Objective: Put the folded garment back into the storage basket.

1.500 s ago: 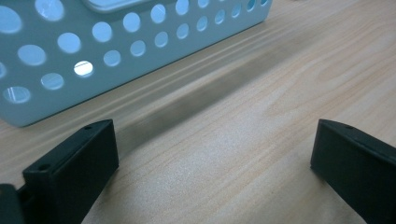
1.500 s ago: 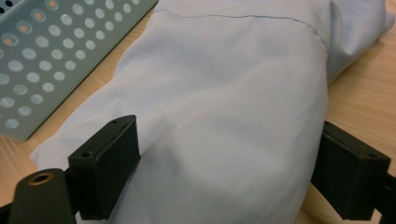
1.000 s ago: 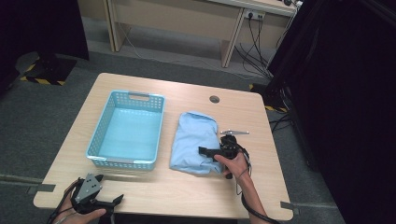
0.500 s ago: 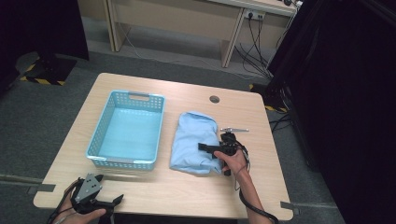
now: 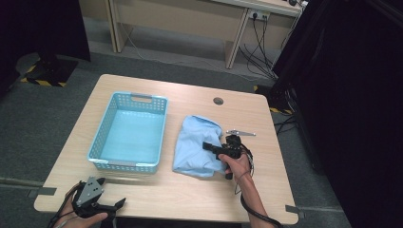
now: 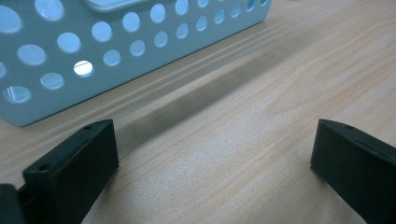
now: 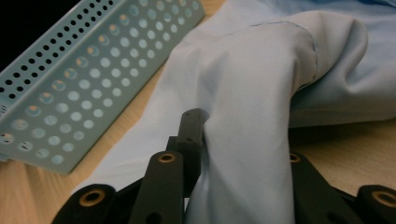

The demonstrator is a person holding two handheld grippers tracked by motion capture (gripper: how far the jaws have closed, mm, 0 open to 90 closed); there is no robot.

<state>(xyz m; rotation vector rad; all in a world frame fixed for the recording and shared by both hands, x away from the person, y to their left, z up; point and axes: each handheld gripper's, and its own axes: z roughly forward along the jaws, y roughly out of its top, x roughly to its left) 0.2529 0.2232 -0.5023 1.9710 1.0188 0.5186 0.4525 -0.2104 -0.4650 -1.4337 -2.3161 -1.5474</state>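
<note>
Seen from above, a wooden table (image 5: 190, 194) carries a light blue cloth (image 5: 195, 147) lying crumpled just right of centre, with a pale blue perforated basket (image 5: 128, 130) beside it on the left, close but not touching. The right gripper (image 5: 214, 148) rests on the cloth's right side, held by the person's right hand (image 5: 236, 164). Its jaws have just been closing, and the right gripper view shows them clamped together on a raised fold of the cloth (image 7: 252, 107), which drapes over one jaw and hides much of it; the basket's wall (image 7: 88, 79) stands just beyond the cloth there. A small silver metal piece (image 5: 241, 133) lies on the table just behind that hand, and a round dark cable hole (image 5: 218, 100) sits near the far edge. At the near left corner, well apart from the cloth, the left gripper (image 5: 111, 206) rests low, its jaws standing wide with bare wood between them; the basket's near wall (image 6: 116, 51) rises directly ahead of it.
</note>
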